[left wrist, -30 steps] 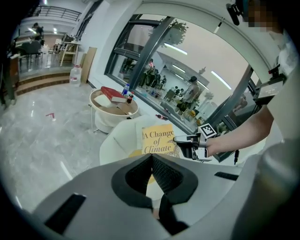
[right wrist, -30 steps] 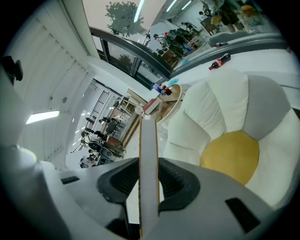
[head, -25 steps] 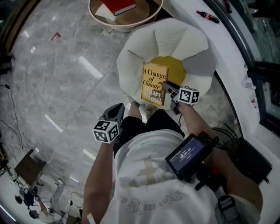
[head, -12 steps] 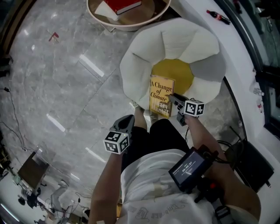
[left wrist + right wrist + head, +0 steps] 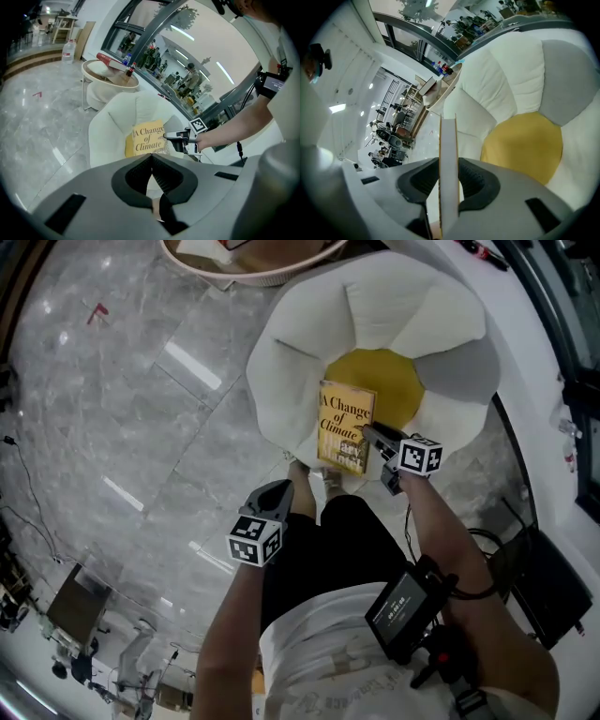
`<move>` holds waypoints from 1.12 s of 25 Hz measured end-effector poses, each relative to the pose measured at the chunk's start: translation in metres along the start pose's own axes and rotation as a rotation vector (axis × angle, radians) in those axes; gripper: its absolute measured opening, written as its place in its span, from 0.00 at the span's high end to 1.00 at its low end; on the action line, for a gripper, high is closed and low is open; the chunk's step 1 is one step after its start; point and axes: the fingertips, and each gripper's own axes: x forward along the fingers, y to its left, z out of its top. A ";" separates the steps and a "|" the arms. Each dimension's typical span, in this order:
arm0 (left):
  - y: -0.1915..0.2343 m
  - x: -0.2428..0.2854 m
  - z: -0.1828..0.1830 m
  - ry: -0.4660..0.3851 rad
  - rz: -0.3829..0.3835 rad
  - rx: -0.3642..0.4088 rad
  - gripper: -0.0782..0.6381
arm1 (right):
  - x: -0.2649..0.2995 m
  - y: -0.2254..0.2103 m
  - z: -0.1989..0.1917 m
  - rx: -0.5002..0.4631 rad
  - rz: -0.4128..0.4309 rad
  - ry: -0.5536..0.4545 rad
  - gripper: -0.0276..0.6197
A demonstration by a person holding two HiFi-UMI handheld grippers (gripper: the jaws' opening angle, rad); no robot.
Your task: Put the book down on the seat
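the right gripper has its jaws clamped on the book, gripping its right long edge; in the right gripper view the page block stands between them. the book hangs over the front left part of the yellow seat, cover up and tilted, long axis running front to back of the chair. contact with the seat cannot be confirmed. the left gripper, jaws closed on nothing, hangs before the chair's front edge. nothing lies on the seat beneath. next: lower, then release.
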 end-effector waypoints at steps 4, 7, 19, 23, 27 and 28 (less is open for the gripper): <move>0.002 0.019 -0.007 0.022 -0.007 0.033 0.88 | 0.014 -0.019 -0.006 0.011 0.012 0.000 0.75; 0.005 0.032 -0.014 0.036 -0.013 0.037 0.88 | 0.028 -0.031 -0.009 0.011 0.032 -0.007 0.75; 0.010 0.056 -0.027 -0.008 -0.034 -0.028 0.88 | 0.067 -0.057 0.002 0.055 0.189 -0.102 0.75; 0.033 0.084 -0.036 -0.018 -0.034 -0.026 0.88 | 0.108 -0.090 0.004 0.083 0.219 -0.148 0.75; 0.044 0.089 -0.048 -0.022 -0.029 -0.050 0.88 | 0.121 -0.107 -0.001 0.123 0.226 -0.185 0.75; 0.050 0.096 -0.047 -0.025 -0.028 -0.055 0.88 | 0.127 -0.114 0.002 0.125 0.218 -0.190 0.75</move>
